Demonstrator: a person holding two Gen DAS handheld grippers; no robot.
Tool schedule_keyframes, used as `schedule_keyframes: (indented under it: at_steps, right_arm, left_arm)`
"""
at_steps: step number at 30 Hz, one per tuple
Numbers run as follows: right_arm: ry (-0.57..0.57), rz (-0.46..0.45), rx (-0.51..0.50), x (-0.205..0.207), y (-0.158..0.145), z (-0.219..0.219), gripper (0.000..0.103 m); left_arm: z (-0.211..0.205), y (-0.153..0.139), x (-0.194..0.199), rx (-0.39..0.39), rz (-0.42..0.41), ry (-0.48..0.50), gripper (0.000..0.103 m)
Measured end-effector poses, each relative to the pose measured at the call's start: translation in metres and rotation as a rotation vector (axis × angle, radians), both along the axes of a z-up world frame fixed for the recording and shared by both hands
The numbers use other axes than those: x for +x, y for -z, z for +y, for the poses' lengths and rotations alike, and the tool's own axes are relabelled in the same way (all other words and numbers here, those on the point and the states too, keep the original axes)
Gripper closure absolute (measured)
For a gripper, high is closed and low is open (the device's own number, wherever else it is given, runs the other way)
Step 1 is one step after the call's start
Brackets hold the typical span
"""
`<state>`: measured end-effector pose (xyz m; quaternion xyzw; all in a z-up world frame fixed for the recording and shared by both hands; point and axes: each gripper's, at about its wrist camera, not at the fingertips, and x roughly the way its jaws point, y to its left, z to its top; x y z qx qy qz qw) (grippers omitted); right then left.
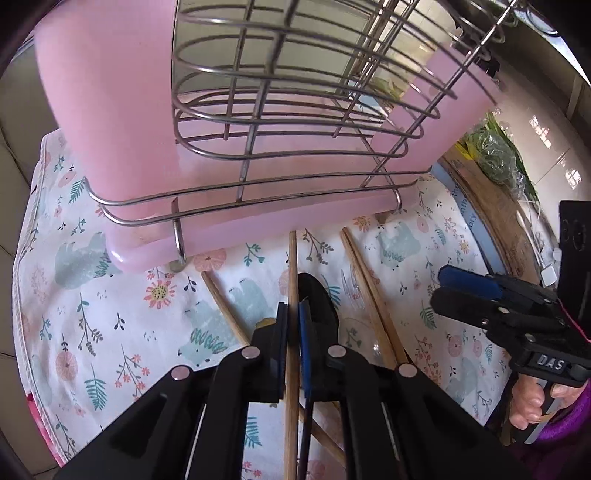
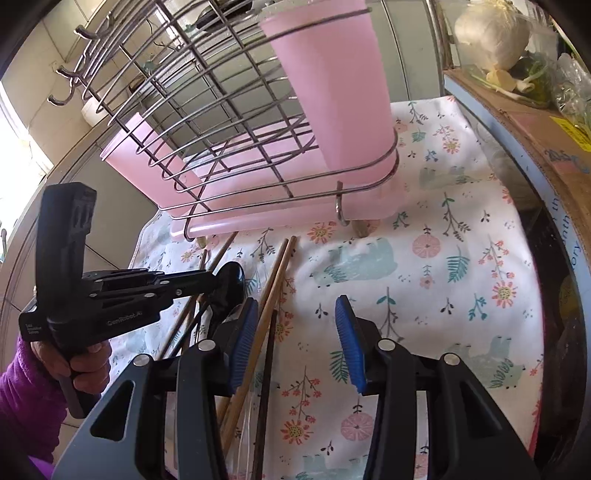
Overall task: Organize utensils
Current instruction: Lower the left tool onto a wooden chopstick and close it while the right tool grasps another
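A wire utensil rack (image 1: 295,110) with pink plastic cups (image 1: 110,110) stands on a floral cloth (image 1: 110,314); it also shows in the right wrist view (image 2: 221,129). My left gripper (image 1: 294,325) is shut on a wooden chopstick (image 1: 292,266), just in front of the rack. Other wooden chopsticks (image 1: 364,280) and a black spoon (image 1: 321,299) lie on the cloth beside it. My right gripper (image 2: 295,332) is open and empty above the cloth, with chopsticks (image 2: 273,280) by its left finger. The left gripper shows in the right wrist view (image 2: 218,282) over the black spoon (image 2: 232,273).
A cardboard box (image 2: 535,122) with bagged vegetables (image 2: 491,33) stands at the right edge of the cloth. The right gripper appears at the right of the left wrist view (image 1: 439,286). Tiled wall lies behind the rack.
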<state>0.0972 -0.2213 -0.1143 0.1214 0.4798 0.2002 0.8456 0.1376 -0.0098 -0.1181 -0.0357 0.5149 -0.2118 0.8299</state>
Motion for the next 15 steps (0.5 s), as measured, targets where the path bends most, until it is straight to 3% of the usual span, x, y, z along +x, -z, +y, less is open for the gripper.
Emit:
schedule_keyframes:
  at_steps: [4, 8, 11, 15]
  right_arm:
    - [-0.019, 0.08, 0.076, 0.012, 0.01, 0.008, 0.074]
    - [-0.016, 0.146, 0.116, 0.024, 0.022, 0.014, 0.077]
    - [-0.009, 0.204, 0.157, 0.035, 0.035, 0.018, 0.089]
    - [0.014, 0.284, 0.281, 0.047, 0.051, 0.012, 0.092]
  left_arm:
    - [0.011, -0.019, -0.023, -0.035, -0.072, -0.012, 0.098]
    - [0.024, -0.032, -0.042, -0.065, -0.114, -0.043, 0.098]
    - [0.036, -0.036, -0.05, -0.092, -0.12, -0.069, 0.098]
    - [0.048, -0.04, -0.056, -0.137, -0.119, -0.096, 0.098]
